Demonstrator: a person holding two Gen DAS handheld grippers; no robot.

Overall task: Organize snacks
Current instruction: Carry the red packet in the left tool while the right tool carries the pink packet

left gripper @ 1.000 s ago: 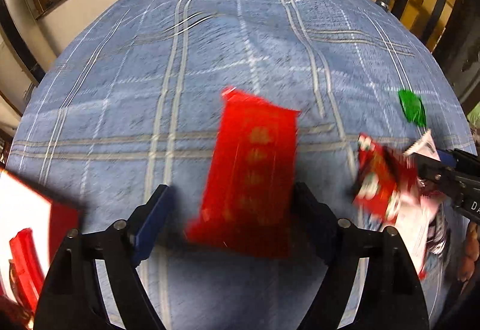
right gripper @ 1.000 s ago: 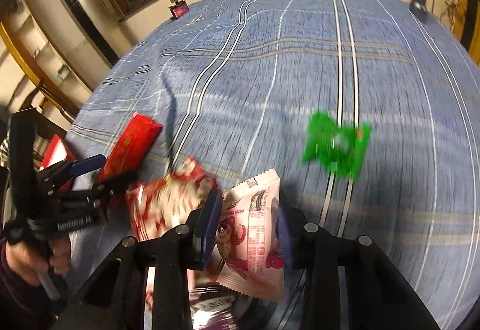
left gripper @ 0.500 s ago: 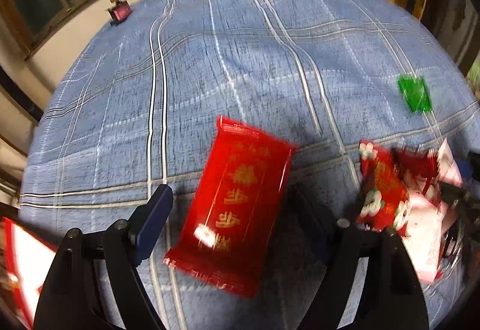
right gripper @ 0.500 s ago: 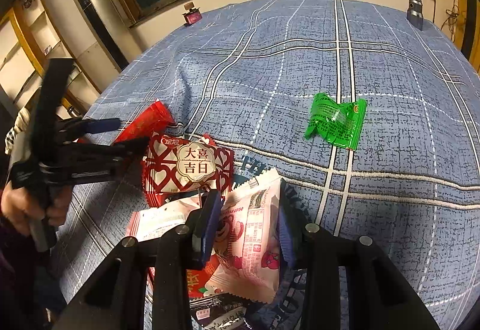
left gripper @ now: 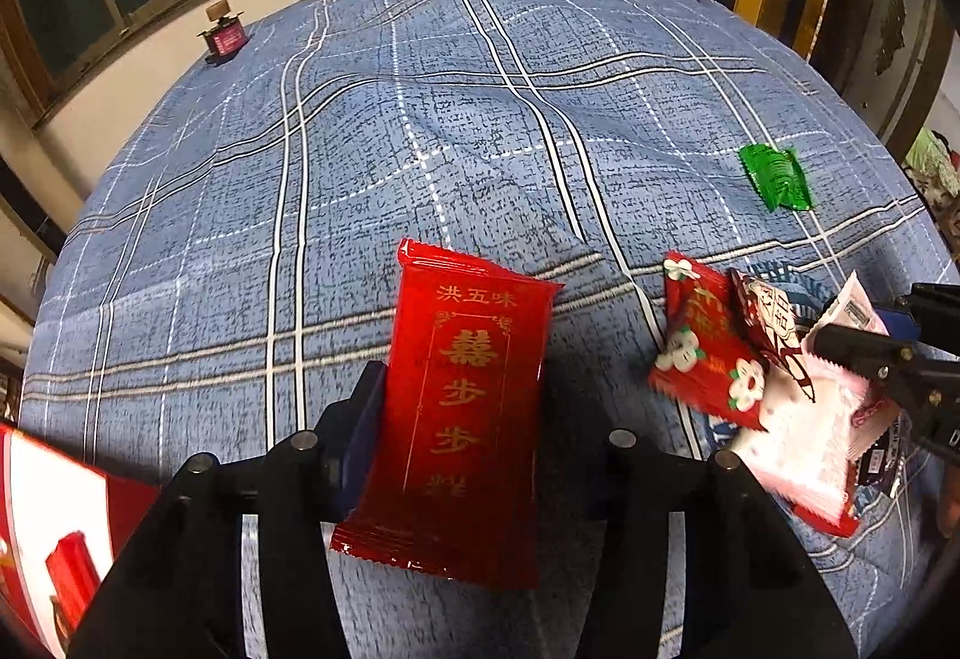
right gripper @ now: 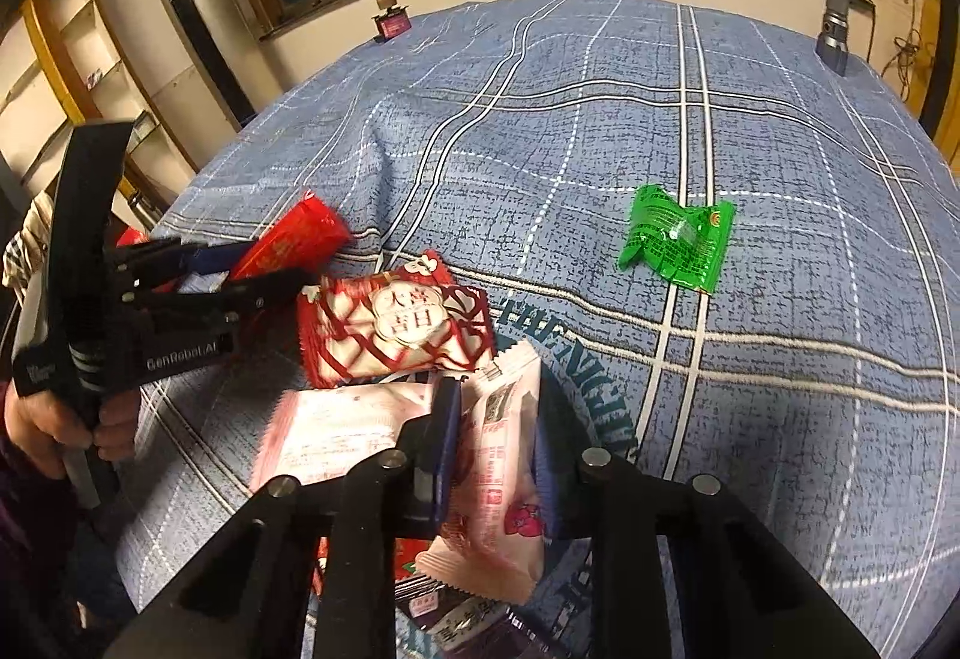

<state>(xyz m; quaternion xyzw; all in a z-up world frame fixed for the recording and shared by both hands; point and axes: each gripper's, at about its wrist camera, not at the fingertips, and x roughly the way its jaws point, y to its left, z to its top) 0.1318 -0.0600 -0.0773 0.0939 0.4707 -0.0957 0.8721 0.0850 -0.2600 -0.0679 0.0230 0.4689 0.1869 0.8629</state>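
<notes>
Two hand-held grippers just closed, left (left gripper: 462,413) pinching red gold-lettered packet (left gripper: 465,419), right (right gripper: 498,443) pinching pink packet (right gripper: 504,479).

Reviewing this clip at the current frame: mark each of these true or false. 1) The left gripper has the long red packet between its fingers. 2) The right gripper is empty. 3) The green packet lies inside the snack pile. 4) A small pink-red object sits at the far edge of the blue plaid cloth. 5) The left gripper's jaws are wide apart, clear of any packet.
1) True: the left gripper has just closed on the long red packet.
2) False: the right gripper has just closed on a pink-and-white packet.
3) False: the green packet lies alone on the blue plaid cloth.
4) True: small pink-red object.
5) False: they pinch the red packet.
</notes>
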